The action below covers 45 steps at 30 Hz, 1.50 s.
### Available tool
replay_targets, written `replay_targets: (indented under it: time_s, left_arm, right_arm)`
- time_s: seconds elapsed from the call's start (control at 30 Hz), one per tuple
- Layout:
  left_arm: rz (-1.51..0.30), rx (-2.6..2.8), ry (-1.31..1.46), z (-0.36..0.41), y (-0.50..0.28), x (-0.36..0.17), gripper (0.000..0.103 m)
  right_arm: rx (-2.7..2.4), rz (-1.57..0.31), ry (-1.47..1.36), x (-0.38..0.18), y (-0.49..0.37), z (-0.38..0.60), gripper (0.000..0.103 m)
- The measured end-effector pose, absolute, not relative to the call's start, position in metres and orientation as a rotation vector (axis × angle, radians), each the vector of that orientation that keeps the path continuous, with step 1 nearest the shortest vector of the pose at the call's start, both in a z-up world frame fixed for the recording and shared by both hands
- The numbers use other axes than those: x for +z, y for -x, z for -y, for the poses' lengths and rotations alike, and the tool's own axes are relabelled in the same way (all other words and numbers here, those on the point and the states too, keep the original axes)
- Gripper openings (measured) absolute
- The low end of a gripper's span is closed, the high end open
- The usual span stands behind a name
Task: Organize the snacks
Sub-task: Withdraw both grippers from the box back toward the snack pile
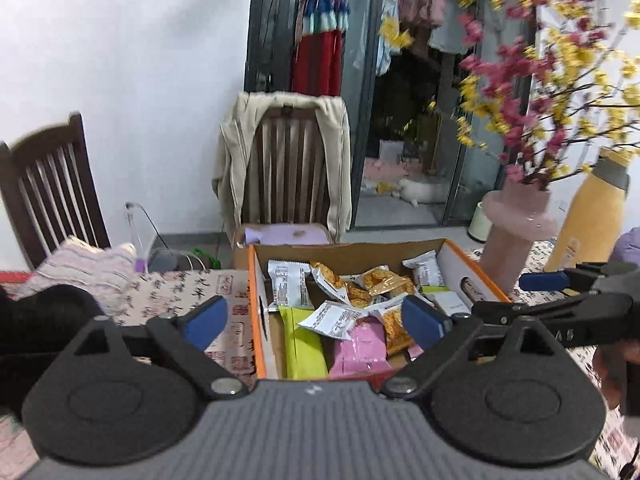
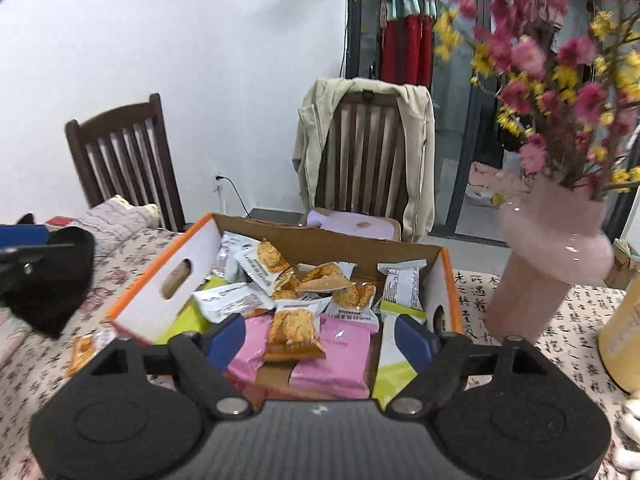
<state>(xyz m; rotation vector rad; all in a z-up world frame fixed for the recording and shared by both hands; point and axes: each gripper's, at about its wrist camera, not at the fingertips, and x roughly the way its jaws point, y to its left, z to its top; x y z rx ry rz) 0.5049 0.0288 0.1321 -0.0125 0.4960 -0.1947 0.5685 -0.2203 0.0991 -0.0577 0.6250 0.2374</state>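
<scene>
An open cardboard box with orange edges [image 1: 253,292] [image 2: 144,300] stands on the patterned tablecloth, holding several snack packets: white ones [image 1: 288,284], orange cracker ones [image 2: 294,330], pink ones [image 2: 336,360] and lime-green ones [image 1: 302,344]. One orange packet [image 2: 82,350] lies on the cloth outside the box's left wall. My left gripper [image 1: 316,318] is open and empty, hovering over the box's near left side. My right gripper [image 2: 320,338] is open and empty above the box's near edge; it also shows in the left wrist view [image 1: 544,280].
A pink vase [image 2: 548,260] with pink and yellow flowers stands right of the box, next to a yellow bottle [image 1: 592,220]. A black cloth [image 2: 56,280] lies to the left. Two wooden chairs [image 2: 360,152] stand behind the table, one with a beige jacket.
</scene>
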Motion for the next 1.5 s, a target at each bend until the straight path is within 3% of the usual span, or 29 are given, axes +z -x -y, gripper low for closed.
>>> replay_targets:
  time_s: [0.4, 0.83, 1.13, 1.5]
  left_arm:
    - [-0.416, -0.170, 0.044, -0.043, -0.331, 0.133, 0.103]
    - [-0.424, -0.101, 0.161, -0.071, -0.175, 0.065, 0.103]
    - [-0.509, -0.076, 0.178, -0.079, -0.147, 0.033, 0.103]
    - [-0.513, -0.084, 0.167, -0.074, -0.144, 0.031, 0.103]
  right_arm:
    - [0.334, -0.524, 0.014, 0.130, -0.400, 0.248, 0.099]
    - [0.379, -0.510, -0.036, 0.060, -0.216, 0.260, 0.100]
    - [0.320, -0.530, -0.052, 0.026, -0.158, 0.278, 0.102]
    - [0.279, -0.524, -0.062, 0.024, -0.156, 0.281, 0.102]
